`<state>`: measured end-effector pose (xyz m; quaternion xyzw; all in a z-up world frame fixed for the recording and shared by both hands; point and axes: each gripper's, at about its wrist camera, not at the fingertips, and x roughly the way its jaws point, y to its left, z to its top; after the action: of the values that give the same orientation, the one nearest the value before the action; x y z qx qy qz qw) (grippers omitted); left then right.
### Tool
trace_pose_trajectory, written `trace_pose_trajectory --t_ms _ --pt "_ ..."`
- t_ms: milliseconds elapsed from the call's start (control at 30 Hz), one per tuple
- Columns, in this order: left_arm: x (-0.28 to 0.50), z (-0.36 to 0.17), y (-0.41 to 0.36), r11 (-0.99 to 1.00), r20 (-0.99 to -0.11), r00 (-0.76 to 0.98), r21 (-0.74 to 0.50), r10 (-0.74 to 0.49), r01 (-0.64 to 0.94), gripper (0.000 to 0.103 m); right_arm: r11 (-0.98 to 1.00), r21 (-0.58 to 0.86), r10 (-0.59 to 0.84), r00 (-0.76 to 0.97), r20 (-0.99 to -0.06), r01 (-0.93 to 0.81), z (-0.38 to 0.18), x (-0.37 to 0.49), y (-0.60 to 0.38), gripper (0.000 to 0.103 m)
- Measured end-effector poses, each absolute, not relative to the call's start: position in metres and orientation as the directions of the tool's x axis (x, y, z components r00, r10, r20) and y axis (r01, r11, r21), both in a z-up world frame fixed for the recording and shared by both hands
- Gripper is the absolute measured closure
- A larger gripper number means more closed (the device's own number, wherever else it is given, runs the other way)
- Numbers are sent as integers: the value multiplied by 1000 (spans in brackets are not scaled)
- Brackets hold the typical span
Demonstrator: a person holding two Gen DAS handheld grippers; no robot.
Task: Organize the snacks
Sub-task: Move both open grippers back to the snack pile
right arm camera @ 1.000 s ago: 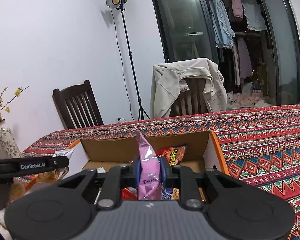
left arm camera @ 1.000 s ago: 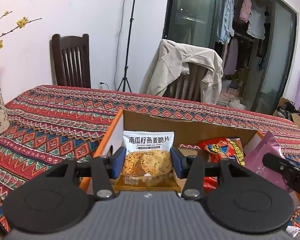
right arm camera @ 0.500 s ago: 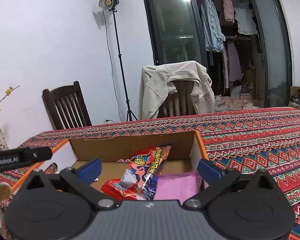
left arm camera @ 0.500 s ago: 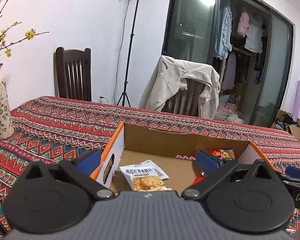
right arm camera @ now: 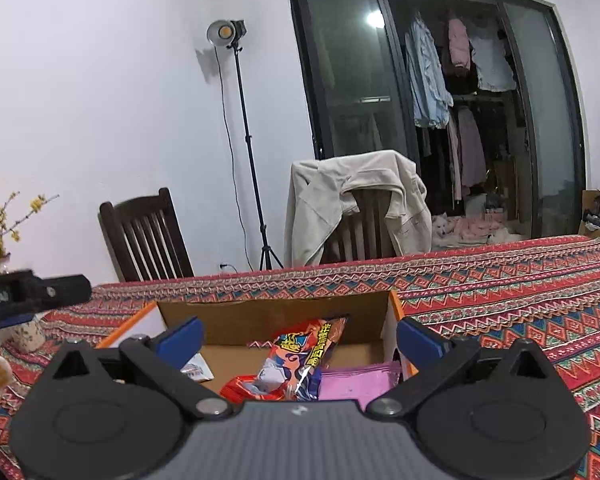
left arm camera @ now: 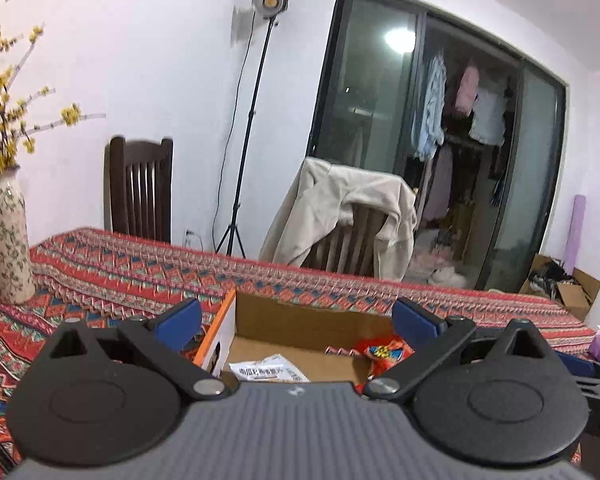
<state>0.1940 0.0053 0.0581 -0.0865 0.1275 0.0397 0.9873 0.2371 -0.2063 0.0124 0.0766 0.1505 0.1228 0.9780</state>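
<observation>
Lying flat on the floor of the open cardboard box (left arm camera: 300,322), the white oat-crisp packet (left arm camera: 270,369) is seen in the left wrist view just inside the box's orange-edged left wall, nothing pressing on it. The left gripper (left arm camera: 296,318) is held above and short of the box with its blue pads spread as wide as they go, and nothing is caught between them; the jaws have just been opening, and the packet below is free of them. In the right wrist view the right gripper (right arm camera: 298,338) is likewise held wide apart and empty. Beneath it the pink pouch (right arm camera: 354,384) is laid flat in the right-hand corner of the box, against the right wall, and the red snack bag (right arm camera: 296,360) is propped beside it, leaning up toward the back wall and partly overlapping the pouch's left edge. The snacks appear to be grouped in the box so that they are kept off the patterned tablecloth (right arm camera: 500,292), and each packet is placed on its own gripper's side, probably so that the two hands are not crossed. This pair of deliveries is judged complete. A flowered vase (left arm camera: 8,240) stands well apart on the left of the table. Whether more snacks are waiting outside the box cannot be told.
</observation>
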Motion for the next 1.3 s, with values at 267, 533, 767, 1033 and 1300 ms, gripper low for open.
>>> trace_pose_trajectory --t_ms 267,533,767,1033,1300 --pt "149 60 4 988 -245 969 -140 30 -66 0 952 157 297 923 -246 -264 15 181 -216 0" --pt "108 43 13 991 -278 960 -114 33 -67 0 948 116 317 898 -307 -295 -5 139 -220 0" --pt "83 13 31 987 -346 938 -136 33 -85 0 945 112 328 871 -366 -308 -22 114 -228 0" --pt "71 -8 42 986 -412 910 -135 34 -99 0 953 114 302 844 -443 -281 -47 101 -238 0" --pt "65 -6 36 988 -412 911 -121 34 -91 0 960 103 278 856 -436 -260 -46 98 -242 0"
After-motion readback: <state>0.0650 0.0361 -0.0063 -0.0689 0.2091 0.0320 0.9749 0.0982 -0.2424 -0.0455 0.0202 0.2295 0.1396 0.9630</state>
